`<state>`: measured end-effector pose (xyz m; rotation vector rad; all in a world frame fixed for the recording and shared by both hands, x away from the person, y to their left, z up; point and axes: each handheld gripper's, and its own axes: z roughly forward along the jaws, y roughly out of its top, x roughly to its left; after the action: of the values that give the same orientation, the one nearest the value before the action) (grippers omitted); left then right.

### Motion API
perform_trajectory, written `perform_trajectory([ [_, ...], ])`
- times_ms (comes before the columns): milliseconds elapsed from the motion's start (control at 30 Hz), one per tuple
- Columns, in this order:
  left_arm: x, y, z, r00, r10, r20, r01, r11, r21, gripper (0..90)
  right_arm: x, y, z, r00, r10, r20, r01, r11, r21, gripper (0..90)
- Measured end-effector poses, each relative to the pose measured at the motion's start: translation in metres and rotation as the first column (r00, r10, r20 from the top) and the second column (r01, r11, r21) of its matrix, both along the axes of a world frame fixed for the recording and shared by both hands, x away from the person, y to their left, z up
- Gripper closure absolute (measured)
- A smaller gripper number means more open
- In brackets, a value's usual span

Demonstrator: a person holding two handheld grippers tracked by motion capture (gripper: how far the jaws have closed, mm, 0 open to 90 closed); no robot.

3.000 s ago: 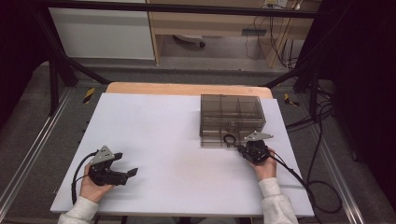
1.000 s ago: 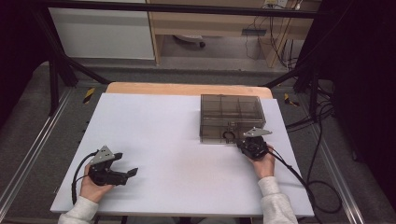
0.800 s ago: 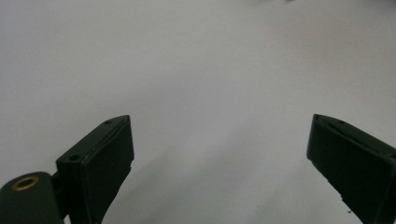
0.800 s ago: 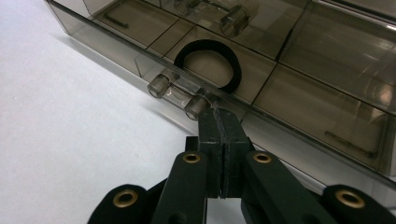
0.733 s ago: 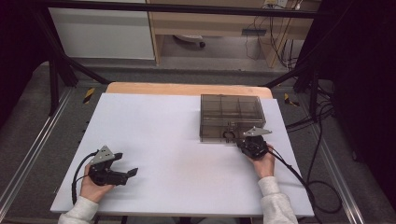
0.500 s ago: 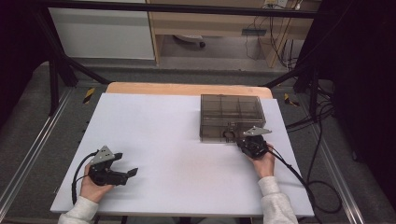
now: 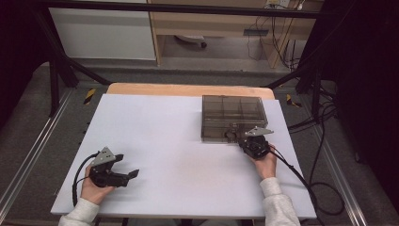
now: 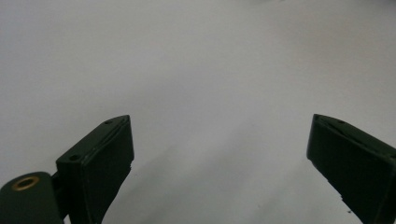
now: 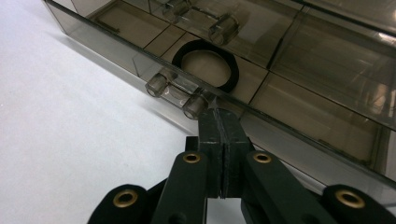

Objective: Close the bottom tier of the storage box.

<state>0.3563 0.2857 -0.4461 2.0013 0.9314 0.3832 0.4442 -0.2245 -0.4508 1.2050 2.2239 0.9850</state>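
Observation:
A smoky clear compartment box (image 7: 231,110) lies on the white table top (image 7: 174,136), right of centre. A black ring (image 9: 232,70) rests in one of its front compartments (image 7: 229,136). My right gripper (image 7: 243,140) is shut, and in the right gripper view its closed jaw tips (image 9: 219,116) touch the box's front wall (image 9: 303,56) just beside a clear cylindrical latch (image 9: 196,106); nothing shows between the pads. Near the front left of the table, my left gripper (image 7: 126,165) rests in a hand and stands open over bare table (image 8: 219,140).
A wooden strip (image 7: 188,89) borders the table's far edge. Metal rails run along both sides on the floor, and cables (image 7: 324,155) trail at the right. A wide stretch of white surface lies between the two grippers.
Since the oldest frame my right gripper has edged slightly nearer the box's front. Over the last second nothing has visibly moved.

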Motion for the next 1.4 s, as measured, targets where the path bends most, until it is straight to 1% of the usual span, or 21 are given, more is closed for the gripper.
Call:
perform_trajectory([
  [367,0.000,0.000,0.000,1.0000,-0.002,0.000,0.002,1.0000,0.002,7.1,0.002,0.000,0.000,0.9999,-0.010,0.005,0.010,1.000,0.004,89.8],
  [1067,0.000,0.000,0.000,1.0000,0.001,-0.001,-0.001,1.0000,0.000,7.0,0.008,-0.001,-0.001,0.9998,-0.011,0.015,0.011,1.000,-0.004,89.8],
  [1400,0.000,0.000,0.000,1.0000,0.003,0.000,-0.003,1.0000,0.001,7.1,0.012,0.000,-0.001,0.9996,-0.018,0.022,0.018,1.000,0.007,89.8],
])
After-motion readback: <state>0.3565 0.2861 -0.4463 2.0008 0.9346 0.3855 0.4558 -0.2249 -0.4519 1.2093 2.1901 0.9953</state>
